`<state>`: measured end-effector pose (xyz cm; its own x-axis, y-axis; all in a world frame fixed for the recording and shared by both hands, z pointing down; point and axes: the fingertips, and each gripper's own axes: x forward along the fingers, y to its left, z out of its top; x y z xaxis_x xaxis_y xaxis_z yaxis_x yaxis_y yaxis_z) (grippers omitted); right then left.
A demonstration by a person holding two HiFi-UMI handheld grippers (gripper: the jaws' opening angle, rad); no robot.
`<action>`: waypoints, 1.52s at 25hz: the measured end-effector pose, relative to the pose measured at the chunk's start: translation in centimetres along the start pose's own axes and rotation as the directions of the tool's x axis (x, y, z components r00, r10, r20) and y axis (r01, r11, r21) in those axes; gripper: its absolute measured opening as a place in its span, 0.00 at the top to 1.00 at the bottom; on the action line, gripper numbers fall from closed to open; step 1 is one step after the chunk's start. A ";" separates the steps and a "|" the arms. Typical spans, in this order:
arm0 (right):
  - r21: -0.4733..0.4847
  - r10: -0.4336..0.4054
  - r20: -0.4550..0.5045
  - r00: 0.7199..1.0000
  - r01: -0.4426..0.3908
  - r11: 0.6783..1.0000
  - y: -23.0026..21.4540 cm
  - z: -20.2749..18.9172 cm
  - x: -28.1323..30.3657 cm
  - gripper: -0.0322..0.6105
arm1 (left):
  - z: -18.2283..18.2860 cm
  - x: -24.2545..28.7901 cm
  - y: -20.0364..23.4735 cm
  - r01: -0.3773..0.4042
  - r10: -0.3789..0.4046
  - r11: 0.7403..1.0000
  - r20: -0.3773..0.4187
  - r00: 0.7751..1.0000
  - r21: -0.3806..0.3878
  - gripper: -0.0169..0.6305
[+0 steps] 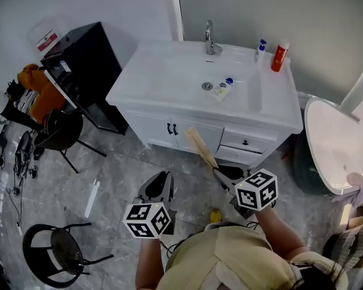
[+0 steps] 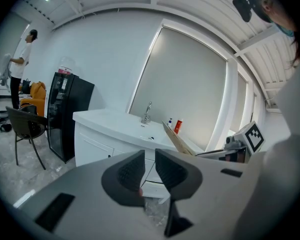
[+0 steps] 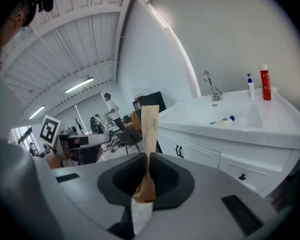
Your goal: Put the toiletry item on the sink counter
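Note:
A long tan paper-wrapped toiletry packet [image 1: 201, 147] sticks up from my right gripper [image 1: 221, 171], which is shut on its lower end. In the right gripper view the packet [image 3: 149, 129] stands upright between the pads of that gripper [image 3: 149, 161]. The white sink counter [image 1: 163, 71] lies ahead, beyond the packet's tip. My left gripper [image 1: 159, 177] hangs beside the right one, in front of the cabinet doors. Its jaws [image 2: 149, 156] are a narrow gap apart with nothing between them. The packet [image 2: 177, 140] also shows in the left gripper view.
On the counter stand a faucet [image 1: 210, 41], a blue-capped pump bottle [image 1: 261, 50] and a red bottle [image 1: 279, 56]; a small tube [image 1: 222, 89] lies in the basin. A black cabinet [image 1: 85, 65] and chairs [image 1: 63, 132] are left, a white tub [image 1: 333, 144] right.

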<state>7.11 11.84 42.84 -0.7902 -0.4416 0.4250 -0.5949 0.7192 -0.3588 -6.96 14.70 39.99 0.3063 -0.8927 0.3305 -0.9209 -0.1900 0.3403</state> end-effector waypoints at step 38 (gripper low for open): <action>0.013 0.018 0.005 1.000 -0.018 1.000 -9.5 7.7 7.2 0.87 | 6.3 12.7 4.4 -0.076 0.076 0.997 -0.033 0.997 0.015 0.87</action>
<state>5.94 -2.34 42.98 -0.8016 -0.4311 0.4142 -0.5823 0.7203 -0.3771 -8.66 -0.10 40.16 0.2433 -0.8905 0.3845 -0.9449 -0.1281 0.3011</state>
